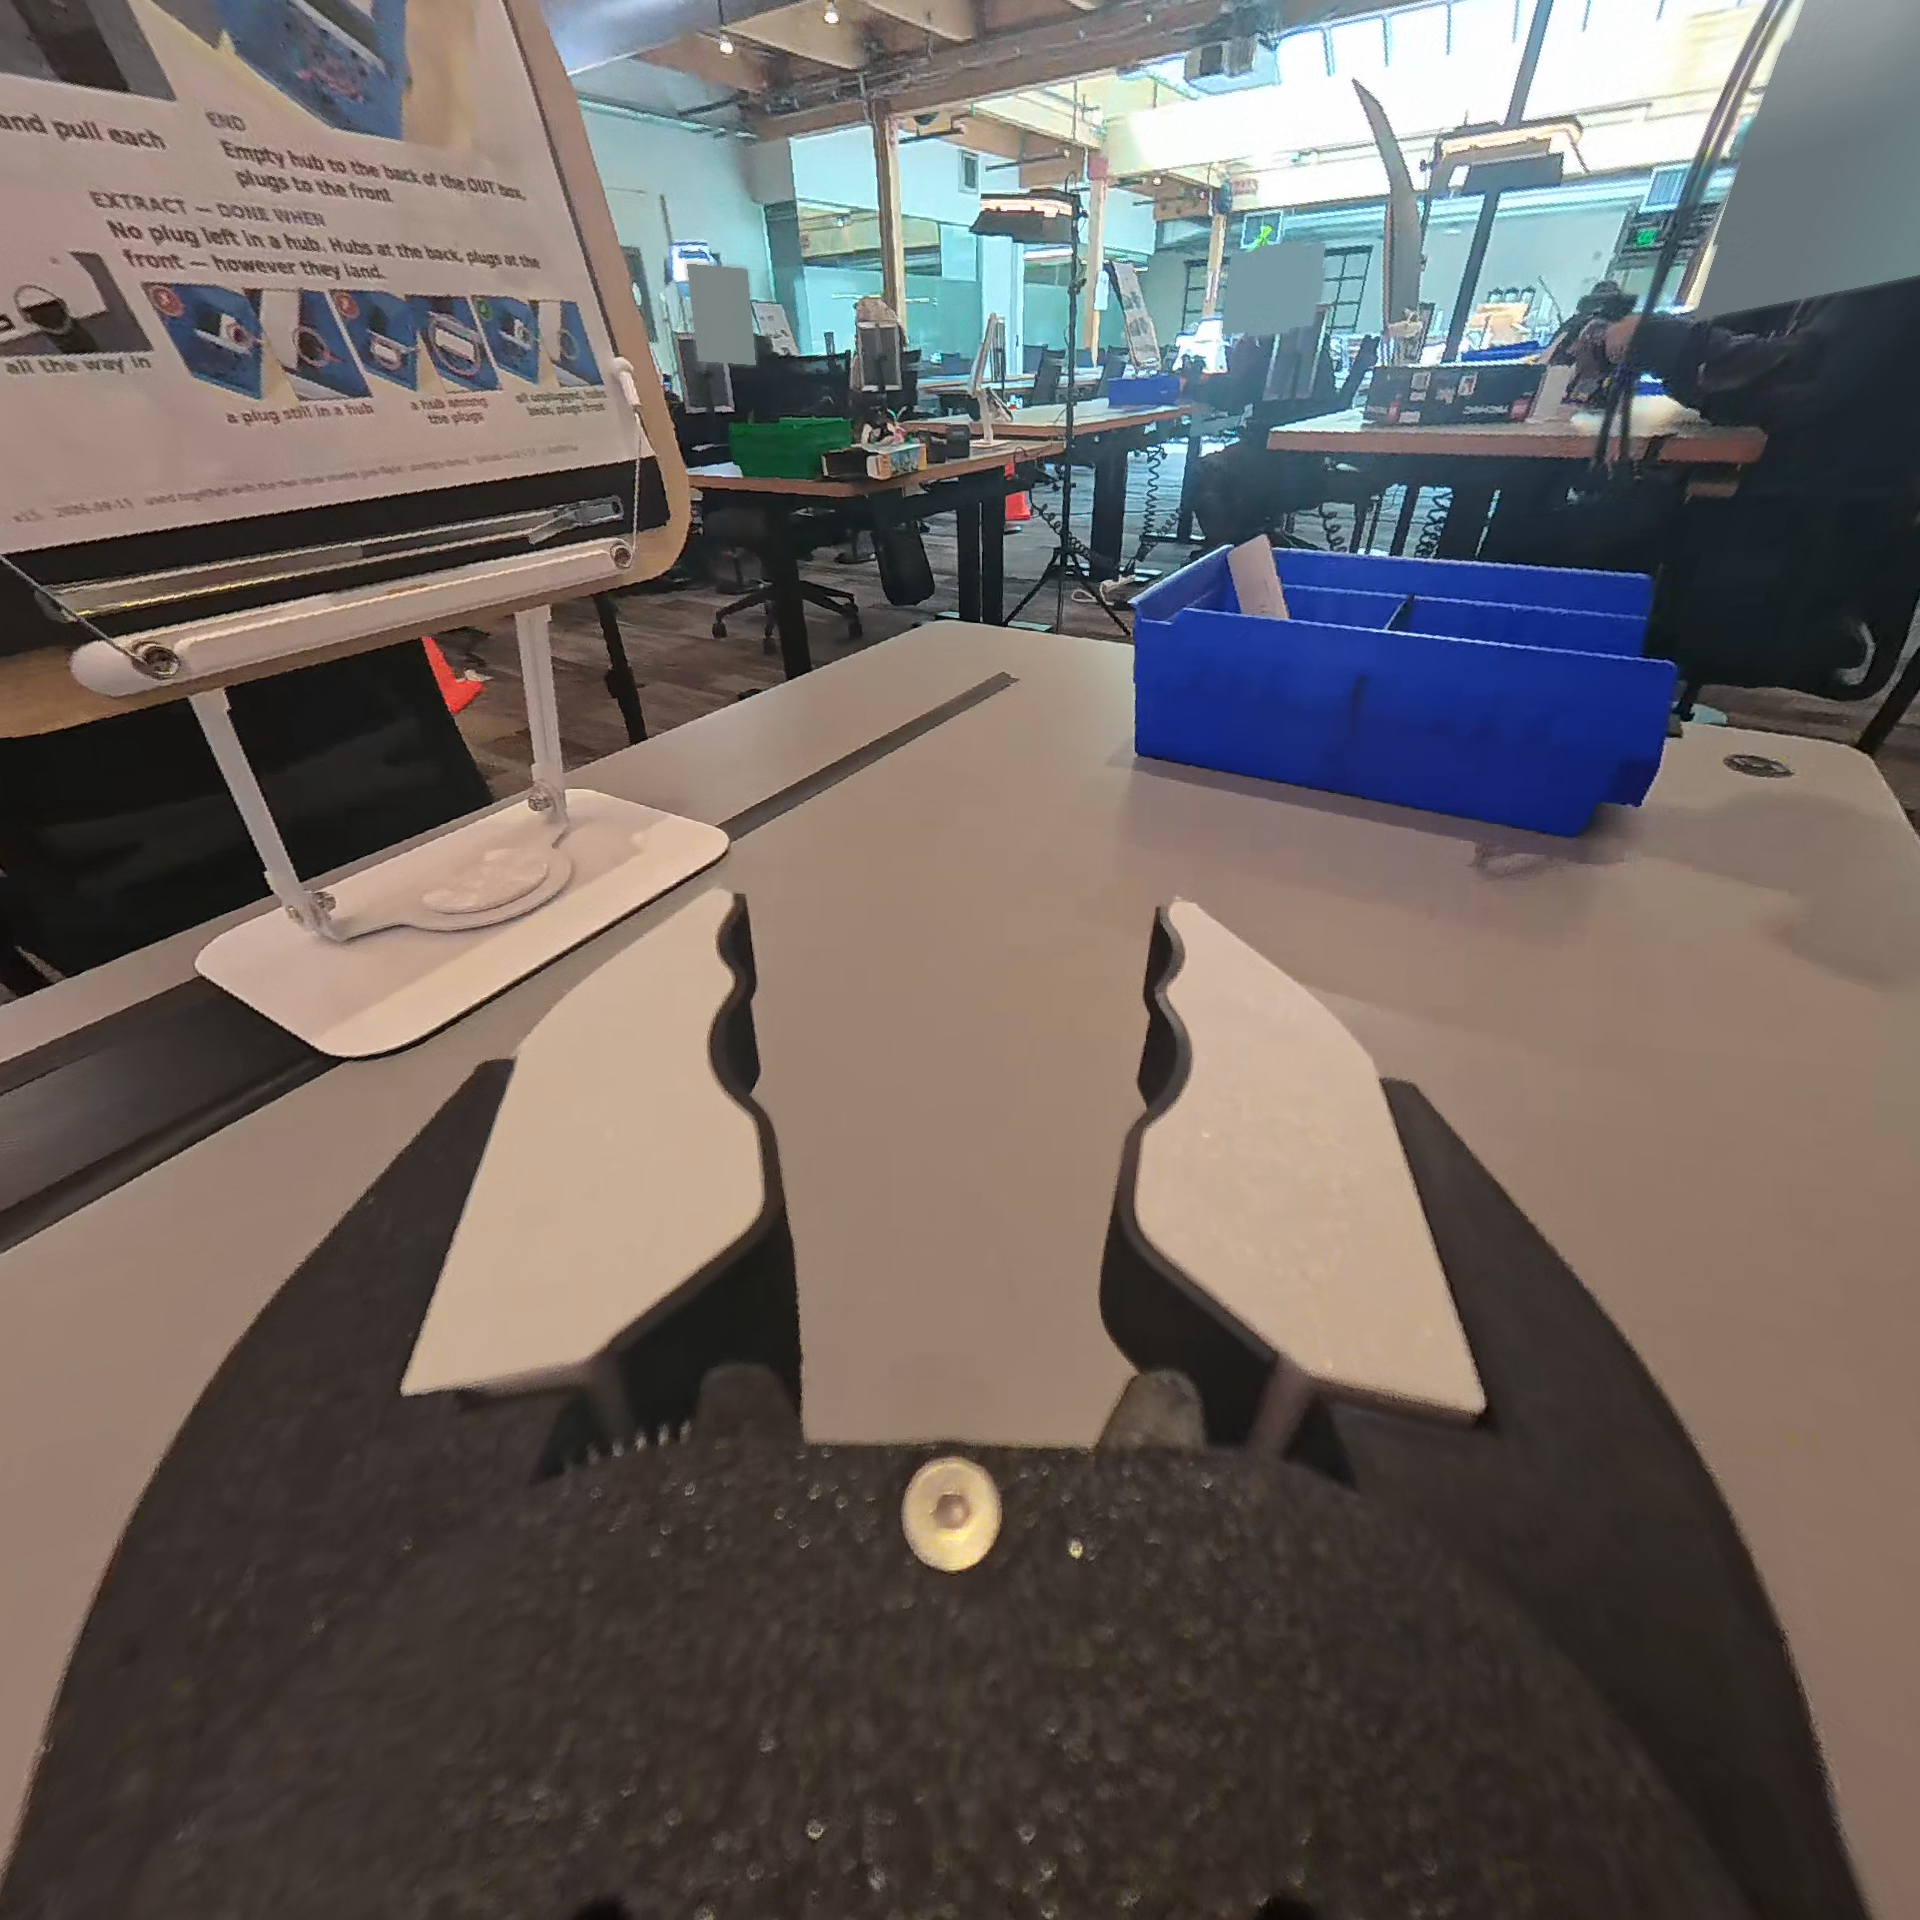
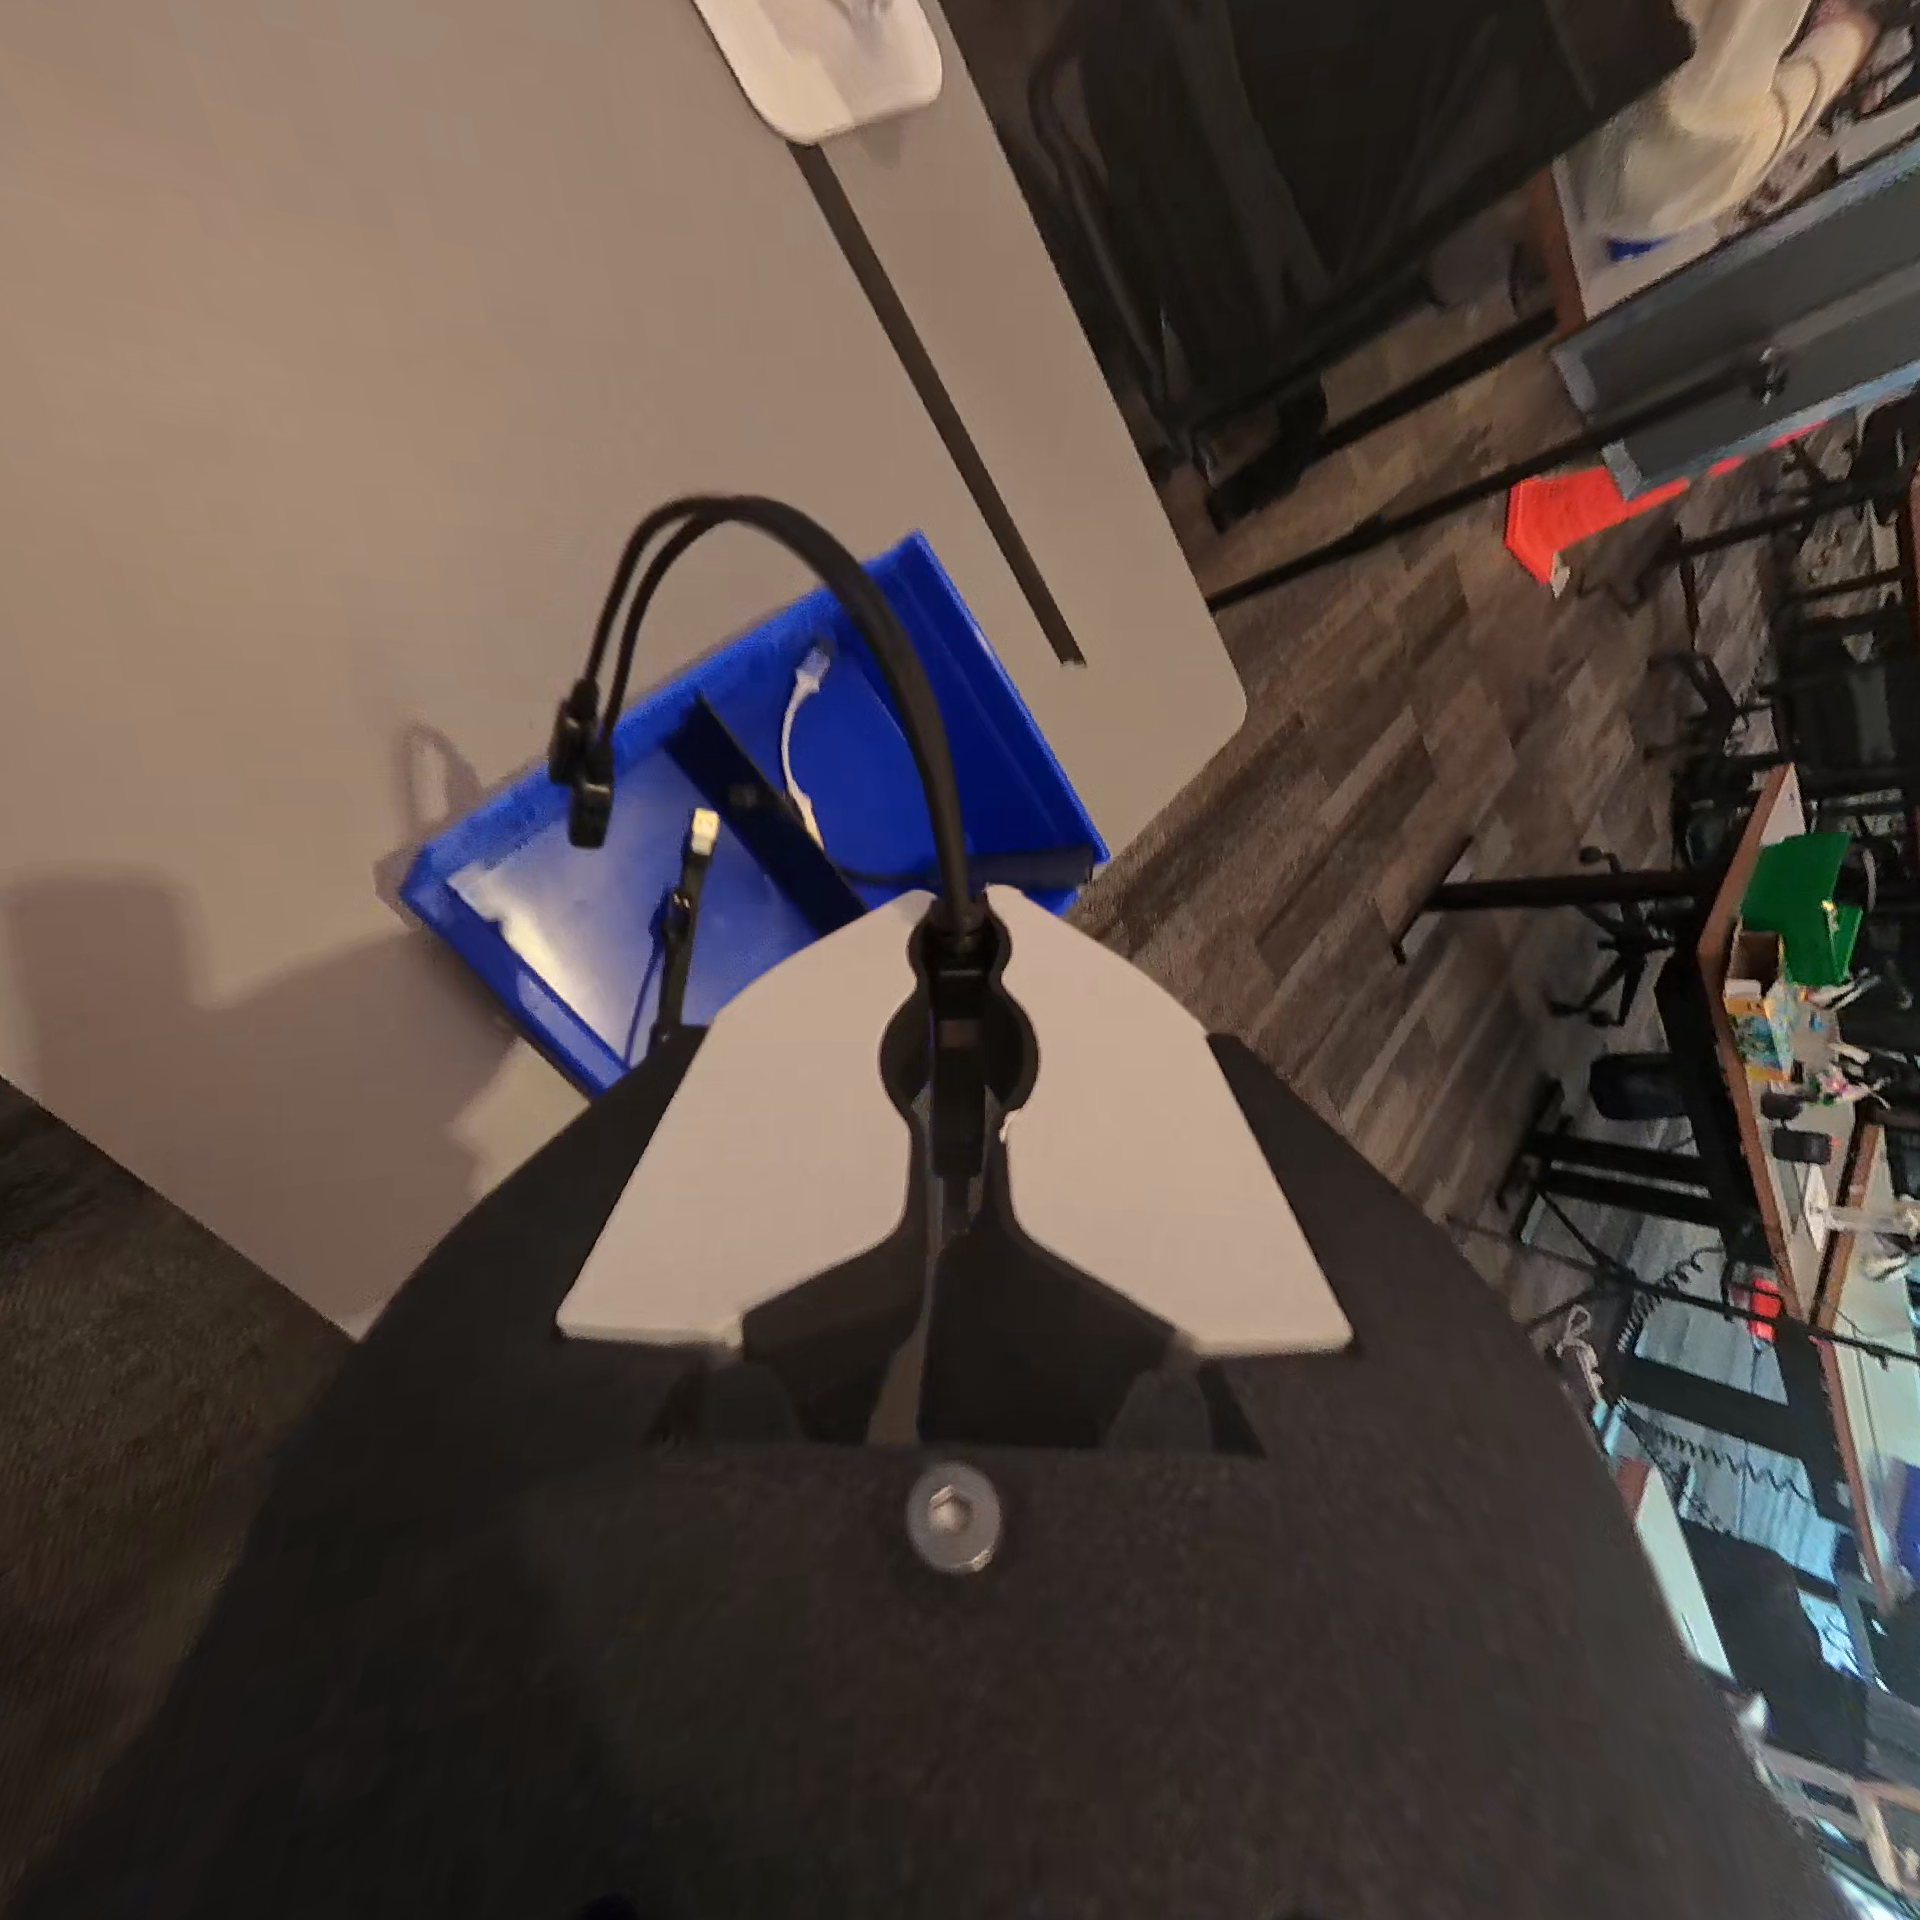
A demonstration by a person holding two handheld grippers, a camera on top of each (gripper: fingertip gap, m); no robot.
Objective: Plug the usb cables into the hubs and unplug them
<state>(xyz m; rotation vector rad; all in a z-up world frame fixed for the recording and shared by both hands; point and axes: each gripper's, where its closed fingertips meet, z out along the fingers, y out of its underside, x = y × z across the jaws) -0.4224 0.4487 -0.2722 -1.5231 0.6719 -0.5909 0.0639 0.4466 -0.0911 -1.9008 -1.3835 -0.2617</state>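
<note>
Left wrist view, from left to right: a stand (image 1: 457,914) with a white base holds a printed sheet (image 1: 281,260) at the far left of the grey table (image 1: 1039,831); the left gripper (image 1: 951,966) sits low over the bare tabletop in the middle, its jaws spread wide with nothing between them; a blue bin (image 1: 1392,717) stands far right on the table, well apart from the gripper, with dividers and a white card showing above its rim. Right wrist view looks down from above the table (image 2: 312,364): black plugs (image 2: 582,769) dangle at the left on thin black cables (image 2: 748,520) that arch up and over to the right gripper (image 2: 956,920), whose jaws are closed on a black USB part (image 2: 961,1081), too dark to tell whether hub or plug. Beneath, the bin (image 2: 925,623) holds a black cable with a metal USB plug (image 2: 704,831) in its left compartment and a white cable (image 2: 798,727) in the compartment right of the divider.
</note>
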